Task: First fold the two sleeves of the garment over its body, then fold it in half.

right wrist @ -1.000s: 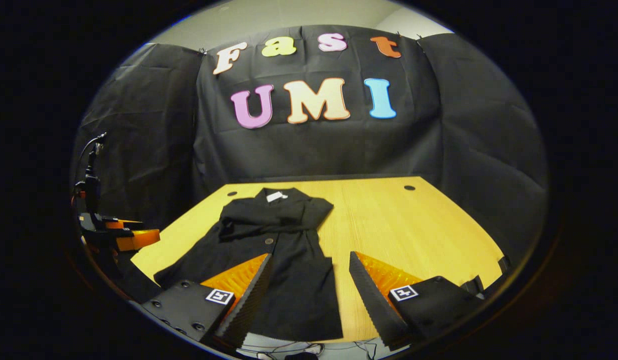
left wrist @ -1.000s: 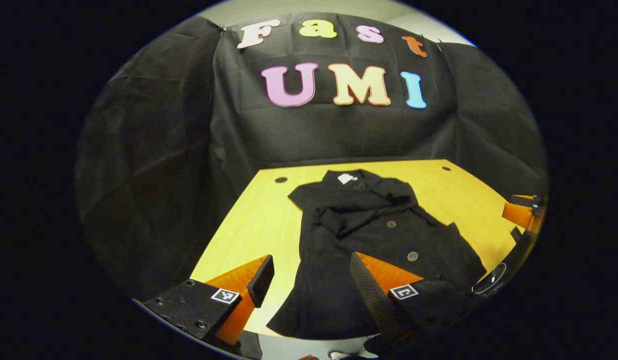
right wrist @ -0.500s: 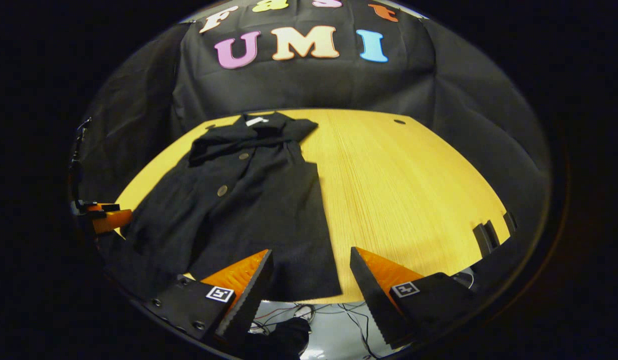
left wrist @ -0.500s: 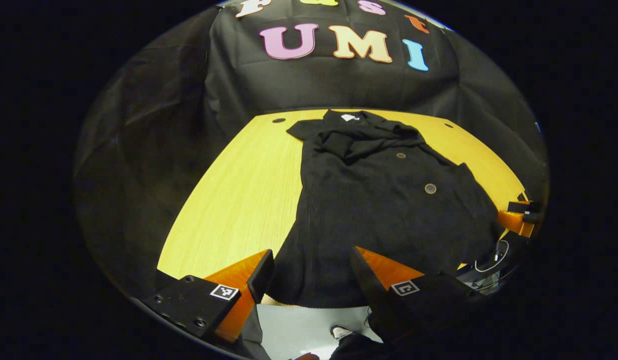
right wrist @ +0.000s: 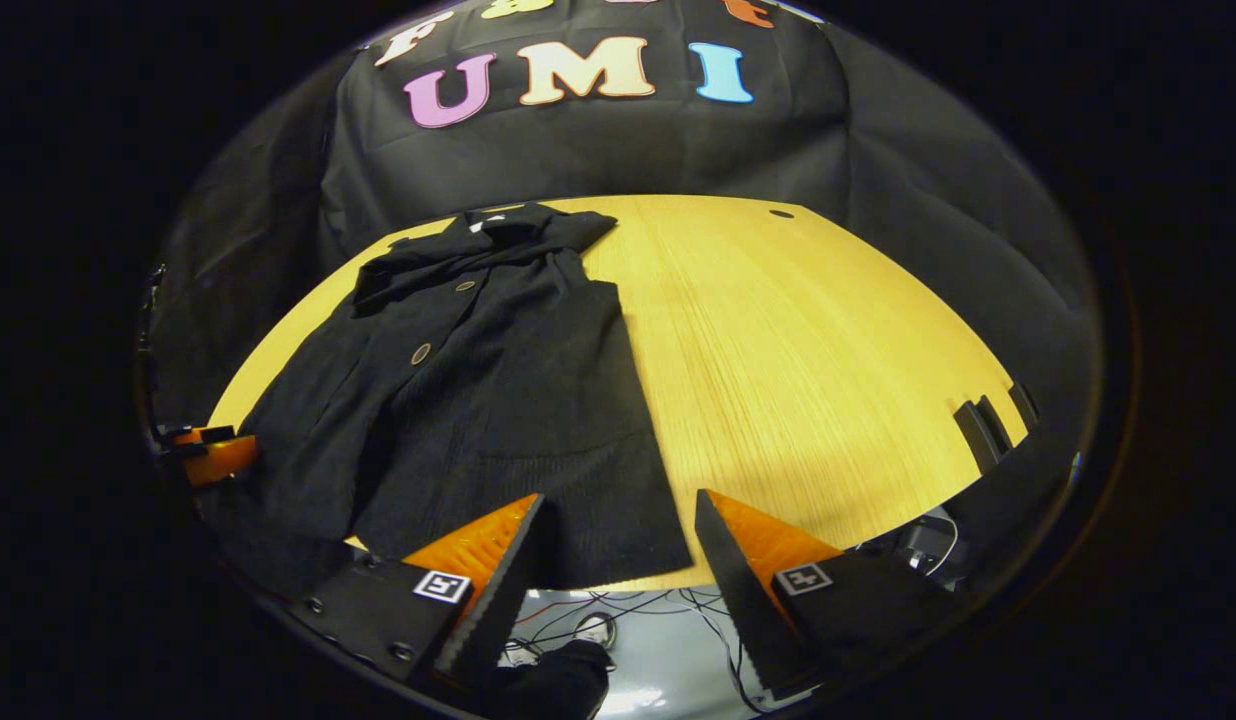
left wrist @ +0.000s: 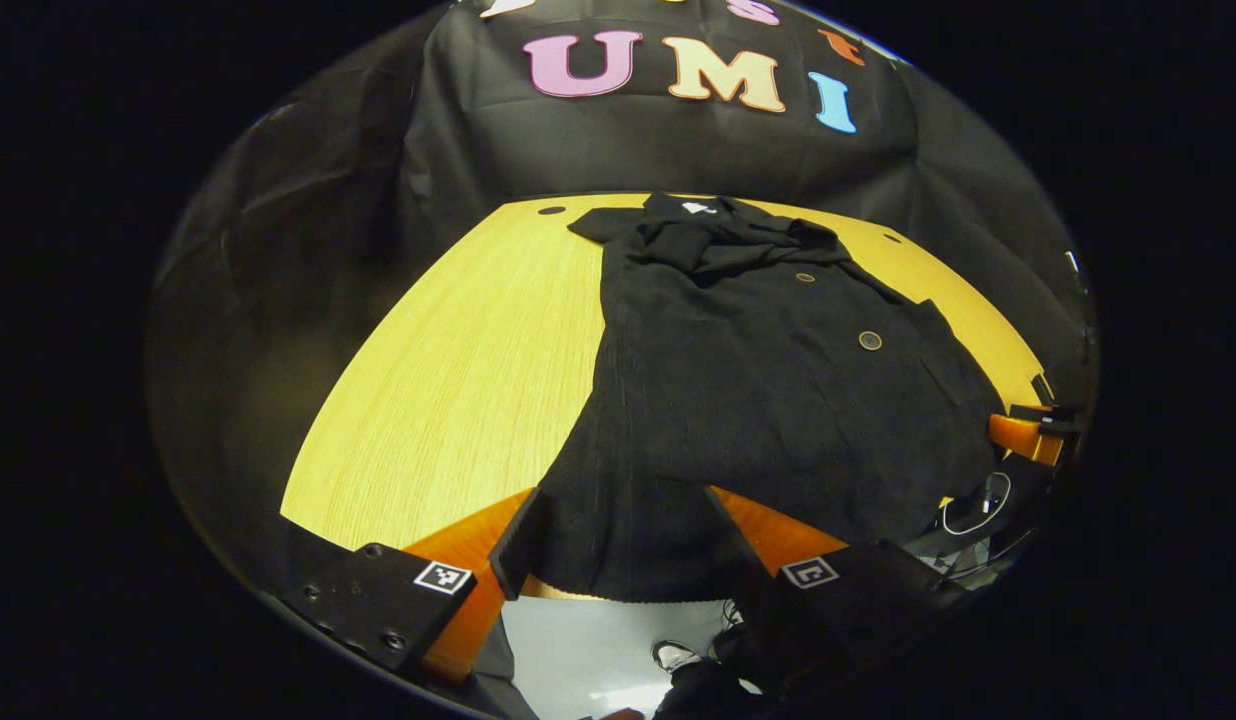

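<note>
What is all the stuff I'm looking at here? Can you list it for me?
coat: one, black, spread flat on the table, collar toward the far wall, hem at the near edge
buttons: two seen, brown, on the coat's front
table: one, yellow wood, bare on one side of the coat
cables: several, dark, on the floor under the near edge
left gripper: one, jaws open over the hem
right gripper: one, jaws open at the hem's corner
</note>
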Demonstrator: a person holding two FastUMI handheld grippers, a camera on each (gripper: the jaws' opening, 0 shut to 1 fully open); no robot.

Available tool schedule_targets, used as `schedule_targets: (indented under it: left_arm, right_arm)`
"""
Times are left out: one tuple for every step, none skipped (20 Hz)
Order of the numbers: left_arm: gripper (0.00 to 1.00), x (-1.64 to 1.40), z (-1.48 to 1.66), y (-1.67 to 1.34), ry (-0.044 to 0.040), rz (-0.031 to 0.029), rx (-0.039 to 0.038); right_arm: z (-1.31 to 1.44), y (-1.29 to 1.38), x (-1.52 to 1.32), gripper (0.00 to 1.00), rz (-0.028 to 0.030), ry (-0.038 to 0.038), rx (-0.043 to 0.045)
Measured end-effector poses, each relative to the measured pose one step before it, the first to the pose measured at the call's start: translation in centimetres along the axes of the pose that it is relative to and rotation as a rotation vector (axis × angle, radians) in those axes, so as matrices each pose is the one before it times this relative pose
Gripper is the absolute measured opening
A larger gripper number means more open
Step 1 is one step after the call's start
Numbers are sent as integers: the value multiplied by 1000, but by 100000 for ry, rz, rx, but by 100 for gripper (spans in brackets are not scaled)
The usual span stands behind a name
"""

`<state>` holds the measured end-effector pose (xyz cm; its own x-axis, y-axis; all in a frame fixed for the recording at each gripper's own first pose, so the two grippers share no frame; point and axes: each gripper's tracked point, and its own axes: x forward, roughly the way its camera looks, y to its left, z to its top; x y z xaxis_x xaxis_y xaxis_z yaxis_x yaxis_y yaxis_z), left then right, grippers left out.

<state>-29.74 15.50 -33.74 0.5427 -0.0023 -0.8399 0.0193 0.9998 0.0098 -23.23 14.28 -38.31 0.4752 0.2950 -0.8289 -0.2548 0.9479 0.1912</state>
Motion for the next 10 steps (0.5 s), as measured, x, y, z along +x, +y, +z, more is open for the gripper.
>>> schedule_targets:
  left_arm:
    - [91, 306, 128, -325, 40, -630, 733]
    - [75, -51, 52, -604, -335, -1474, 897]
    - [59, 234, 122, -673, 718, -1936, 744]
    - [43, 49, -46, -445, 1174, -681, -424]
    - [27, 377, 134, -262, 999, 771, -1269]
    - [11, -192, 24, 24, 1482, 1463, -1283]
    - [2, 40, 204, -1, 652, 984, -667]
    - [0, 71, -35, -24, 1499, 724, -1054]
    - [0, -89, 68, -158, 509, 378, -1126]
    - [0, -134, -67, 19, 940, 111, -1492]
  right_arm:
    - [-25, 647, -18, 86, 2792, 483, -1795]
    - [120, 632, 57, 68, 2782, -209, -1507]
    - [-89, 585, 51, 49, 2663, 325, -1137]
    - [78, 84, 95, 31, 510, 370, -92]
    - [-5, -99, -34, 13, 1225, 1288, 553]
    - [36, -4, 25, 13, 1617, 837, 1231]
    - [74, 106, 21, 13, 1916, 752, 2007]
    - [11, -29, -436, 6, 1827, 452, 1247]
    - [-45, -29, 234, 6, 1203, 542, 719]
    - [30, 27, -29, 6, 1475, 749, 266]
